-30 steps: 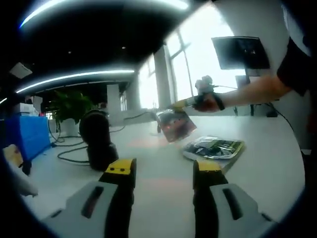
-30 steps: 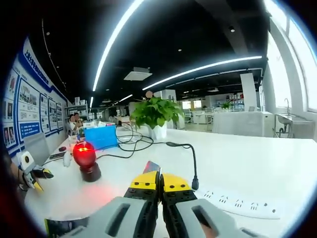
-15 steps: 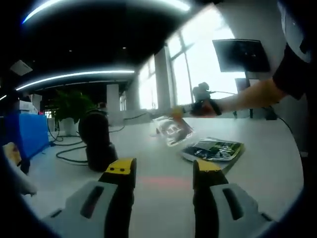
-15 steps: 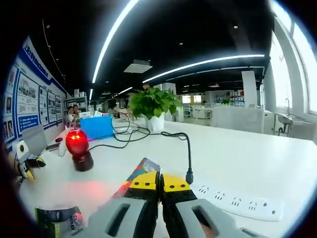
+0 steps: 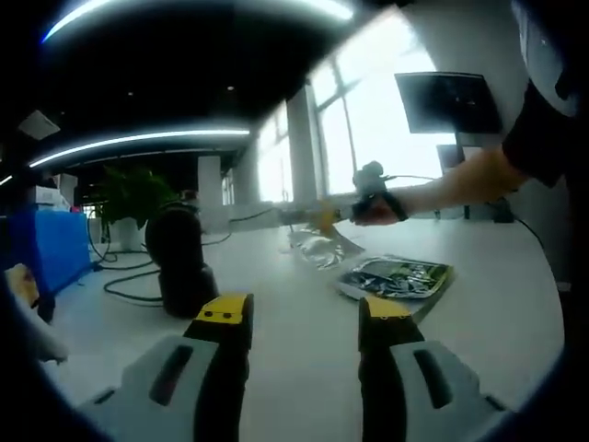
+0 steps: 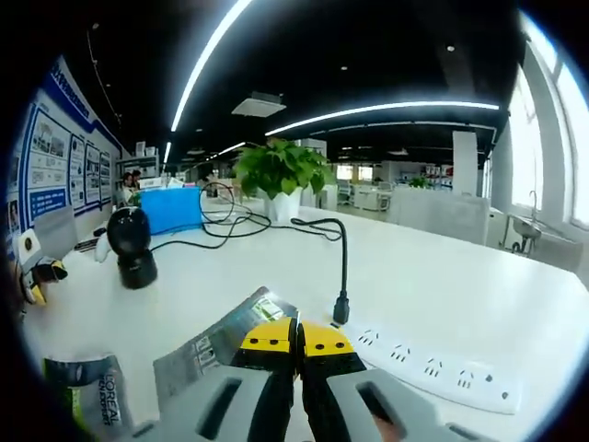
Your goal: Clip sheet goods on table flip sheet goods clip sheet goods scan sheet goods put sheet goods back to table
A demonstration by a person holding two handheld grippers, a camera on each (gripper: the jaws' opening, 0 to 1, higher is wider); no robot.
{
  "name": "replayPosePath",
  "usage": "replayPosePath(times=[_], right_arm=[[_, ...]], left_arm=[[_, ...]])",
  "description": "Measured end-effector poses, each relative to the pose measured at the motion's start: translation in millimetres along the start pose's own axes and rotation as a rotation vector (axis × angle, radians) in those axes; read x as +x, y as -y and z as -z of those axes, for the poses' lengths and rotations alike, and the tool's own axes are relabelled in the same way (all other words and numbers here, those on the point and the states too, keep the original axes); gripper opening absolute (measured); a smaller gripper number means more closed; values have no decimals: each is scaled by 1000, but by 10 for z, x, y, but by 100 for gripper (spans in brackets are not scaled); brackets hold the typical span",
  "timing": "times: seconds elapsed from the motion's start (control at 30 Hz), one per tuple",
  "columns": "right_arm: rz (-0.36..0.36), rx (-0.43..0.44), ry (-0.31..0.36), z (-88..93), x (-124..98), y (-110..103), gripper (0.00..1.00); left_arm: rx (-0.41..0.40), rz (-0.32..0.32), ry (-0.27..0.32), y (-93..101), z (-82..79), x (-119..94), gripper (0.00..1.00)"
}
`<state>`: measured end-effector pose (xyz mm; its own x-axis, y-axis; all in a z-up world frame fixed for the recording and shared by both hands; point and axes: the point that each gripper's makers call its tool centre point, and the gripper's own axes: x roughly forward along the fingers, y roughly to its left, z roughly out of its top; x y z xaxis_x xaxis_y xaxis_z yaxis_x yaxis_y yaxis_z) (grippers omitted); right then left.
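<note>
**user1:** Right gripper view has the sheet pack (image 6: 225,336) pinched at its near edge between the right gripper (image 6: 295,337)'s yellow tips, jaws clamped together on it. It's flat and greyish, label side up, and sticks out to the left of the tips just above the white table (image 6: 442,295). A second pack (image 6: 87,405) with dark-and-green print lies on the table lower left, close by but not touching.

**user2:** Same pack from the other side? In the left gripper view I can see a shiny sheet pack (image 5: 317,247) hanging in the air off the other gripper (image 5: 324,219), a person's hand (image 5: 375,206) behind it, arm coming in from the right. It's above the table (image 5: 497,304) and just left of a small stack of printed packs (image 5: 398,276) lying there.

**user1:** Yep. And the left gripper (image 5: 306,316)?

**user2:** Released, jaws spread wide with nothing between them, just bare table.

**user1:** Further out on my side: a black scanner (image 6: 131,247) on its stand at left, a white power strip (image 6: 433,364) right of the tips with a black plug and cable (image 6: 342,276) rising beside it, then a blue box (image 6: 173,209) and a potted plant (image 6: 279,175) at the back.

**user2:** Scanner (image 5: 182,260) is left of centre for me too, dark and close. Blue box (image 5: 41,253) at the far left, monitor (image 5: 448,98) up top right by the windows.
</note>
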<state>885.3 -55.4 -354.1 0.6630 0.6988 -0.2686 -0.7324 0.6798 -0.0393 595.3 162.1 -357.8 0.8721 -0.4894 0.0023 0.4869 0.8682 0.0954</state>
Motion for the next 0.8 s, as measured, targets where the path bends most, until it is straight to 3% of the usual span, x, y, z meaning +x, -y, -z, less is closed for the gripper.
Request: replayPosePath(times=[0.8], right_arm=[[-4,-39,-88,373,195,42,0]], left_arm=[[-2,14,-10,16,19,13,38]])
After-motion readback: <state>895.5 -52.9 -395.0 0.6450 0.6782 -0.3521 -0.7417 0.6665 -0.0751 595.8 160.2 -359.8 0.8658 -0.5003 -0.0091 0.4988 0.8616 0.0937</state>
